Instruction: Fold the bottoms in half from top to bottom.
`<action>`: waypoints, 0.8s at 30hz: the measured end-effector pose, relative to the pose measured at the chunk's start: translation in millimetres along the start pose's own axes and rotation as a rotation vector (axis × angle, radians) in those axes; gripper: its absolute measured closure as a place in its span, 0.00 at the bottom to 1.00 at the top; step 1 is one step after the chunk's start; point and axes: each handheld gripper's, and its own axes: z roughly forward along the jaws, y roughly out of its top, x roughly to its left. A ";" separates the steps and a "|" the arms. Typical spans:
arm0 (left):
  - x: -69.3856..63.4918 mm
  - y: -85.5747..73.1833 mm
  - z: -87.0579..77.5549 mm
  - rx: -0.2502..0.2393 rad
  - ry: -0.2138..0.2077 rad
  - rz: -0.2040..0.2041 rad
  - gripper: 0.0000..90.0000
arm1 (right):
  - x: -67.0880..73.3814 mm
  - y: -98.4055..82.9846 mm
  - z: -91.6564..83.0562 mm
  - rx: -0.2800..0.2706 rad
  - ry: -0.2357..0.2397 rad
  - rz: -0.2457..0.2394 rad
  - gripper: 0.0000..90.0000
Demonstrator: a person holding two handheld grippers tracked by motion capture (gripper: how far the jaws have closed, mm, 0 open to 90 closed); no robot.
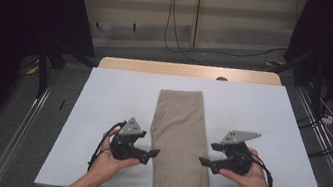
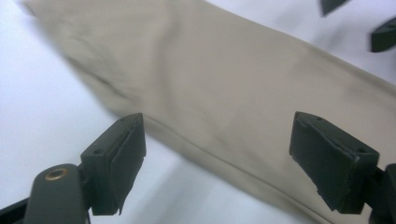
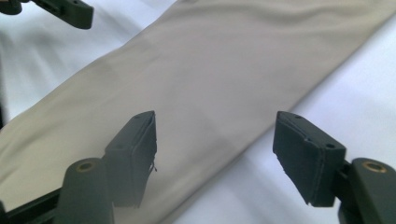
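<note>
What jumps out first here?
A long strip of folded tan trousers runs down the middle of the white table, its near end hanging over the front edge. The left gripper and right gripper flank it at its side edges, both open and holding nothing.
</note>
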 end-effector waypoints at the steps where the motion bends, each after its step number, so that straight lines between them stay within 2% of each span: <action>1: 7.3 3.1 3.7 -0.017 0.020 -0.017 0.21 | -5.6 5.2 4.0 -0.005 -0.013 0.001 0.33; 3: 20.6 9.4 10.7 -0.011 0.039 -0.036 0.20 | -15.2 15.4 11.7 -0.008 -0.027 -0.005 0.34; 5: 33.4 14.6 17.3 0.006 0.065 -0.036 0.18 | -24.6 24.3 19.8 -0.009 -0.033 -0.004 0.34; 6: 39.9 16.0 20.5 -0.002 0.066 -0.060 0.18 | -29.2 27.6 23.6 -0.016 -0.020 0.004 0.34; 9: 56.6 21.9 27.7 -0.010 0.064 -0.097 0.18 | -39.1 34.0 36.4 -0.033 -0.037 0.007 0.36; 10: 60.6 23.3 30.3 -0.036 0.076 -0.109 0.18 | -42.0 34.7 40.4 -0.042 -0.038 0.024 0.36; 12: 70.9 29.6 36.6 -0.035 0.097 -0.115 0.19 | -46.3 37.1 47.1 -0.044 -0.045 0.031 0.36; 15: 82.4 37.4 47.4 -0.026 0.106 -0.122 0.19 | -57.0 45.4 55.6 -0.042 -0.065 0.042 0.37; 16: 84.3 40.5 52.0 -0.017 0.127 -0.116 0.20 | -62.1 49.5 58.6 -0.038 -0.071 0.051 0.36; 17: 87.4 43.4 55.5 -0.008 0.126 -0.110 0.20 | -67.4 54.0 61.3 -0.033 -0.081 0.067 0.36; 19: 94.4 49.3 63.0 -0.002 0.109 -0.138 0.19 | -78.3 61.4 67.3 -0.047 -0.096 0.077 0.37; 22: 104.6 57.1 73.9 -0.025 0.096 -0.133 0.14 | -94.3 72.5 76.0 -0.054 -0.111 0.085 0.38; 24: 110.6 61.9 82.1 -0.029 0.116 -0.148 0.14 | -105.3 80.7 81.0 -0.055 -0.126 0.090 0.39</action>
